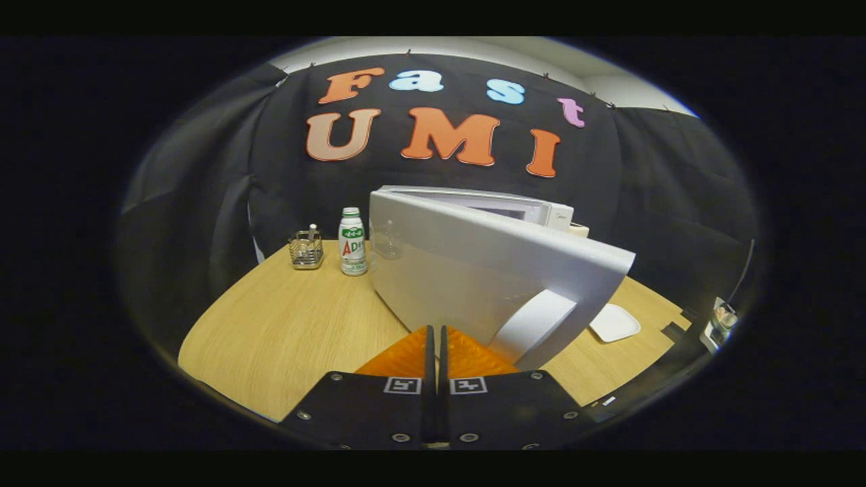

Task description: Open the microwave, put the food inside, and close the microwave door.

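Observation:
A white microwave (pixel 541 211) stands on the wooden table (pixel 284 331), beyond my fingers. Its silver door (pixel 473 264) is swung partly out toward me, hinged at the left near the bottle. The door's white curved handle (pixel 534 325) is at its free edge, just right of my fingertips. My gripper (pixel 436 329) is shut, fingers pressed together with nothing between them, its tips right at the door's outer face near the lower edge. The door hides the inside of the microwave.
A white plate (pixel 614 322) with nothing on it lies on the table to the right of the door. A white drink bottle (pixel 352 241) and a small wire basket (pixel 306 250) stand left of the microwave. Bare tabletop stretches to the left of my fingers.

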The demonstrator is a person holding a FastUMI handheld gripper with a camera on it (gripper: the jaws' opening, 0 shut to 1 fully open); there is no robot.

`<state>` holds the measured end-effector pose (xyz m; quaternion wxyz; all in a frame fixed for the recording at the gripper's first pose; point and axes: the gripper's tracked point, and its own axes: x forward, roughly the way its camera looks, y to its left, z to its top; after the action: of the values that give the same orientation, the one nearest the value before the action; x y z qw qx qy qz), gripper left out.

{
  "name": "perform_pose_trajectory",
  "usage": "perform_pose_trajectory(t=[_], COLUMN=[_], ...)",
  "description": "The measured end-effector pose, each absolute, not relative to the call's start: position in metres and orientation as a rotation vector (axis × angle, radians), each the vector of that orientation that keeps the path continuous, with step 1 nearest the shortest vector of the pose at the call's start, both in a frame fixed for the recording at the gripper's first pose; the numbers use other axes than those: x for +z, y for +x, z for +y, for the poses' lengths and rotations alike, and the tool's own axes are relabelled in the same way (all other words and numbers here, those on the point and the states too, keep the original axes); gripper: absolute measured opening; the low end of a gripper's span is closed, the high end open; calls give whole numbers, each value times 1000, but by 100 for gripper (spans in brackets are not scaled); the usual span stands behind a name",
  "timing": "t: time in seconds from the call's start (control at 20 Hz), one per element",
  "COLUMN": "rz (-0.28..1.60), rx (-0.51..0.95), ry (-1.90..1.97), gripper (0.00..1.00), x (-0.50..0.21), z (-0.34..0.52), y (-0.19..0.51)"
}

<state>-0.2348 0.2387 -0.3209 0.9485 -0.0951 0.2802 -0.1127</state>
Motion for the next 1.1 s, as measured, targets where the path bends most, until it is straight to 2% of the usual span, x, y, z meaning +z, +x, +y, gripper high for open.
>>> perform_pose_trajectory(t=[0.3, 0.75, 1.1], rz=[561, 587, 539], rx=[-304, -331, -292], ry=[-221, -254, -215], gripper=[1, 1, 1], x=[-320, -338, -335], z=[192, 122, 73], y=[-219, -162, -90])
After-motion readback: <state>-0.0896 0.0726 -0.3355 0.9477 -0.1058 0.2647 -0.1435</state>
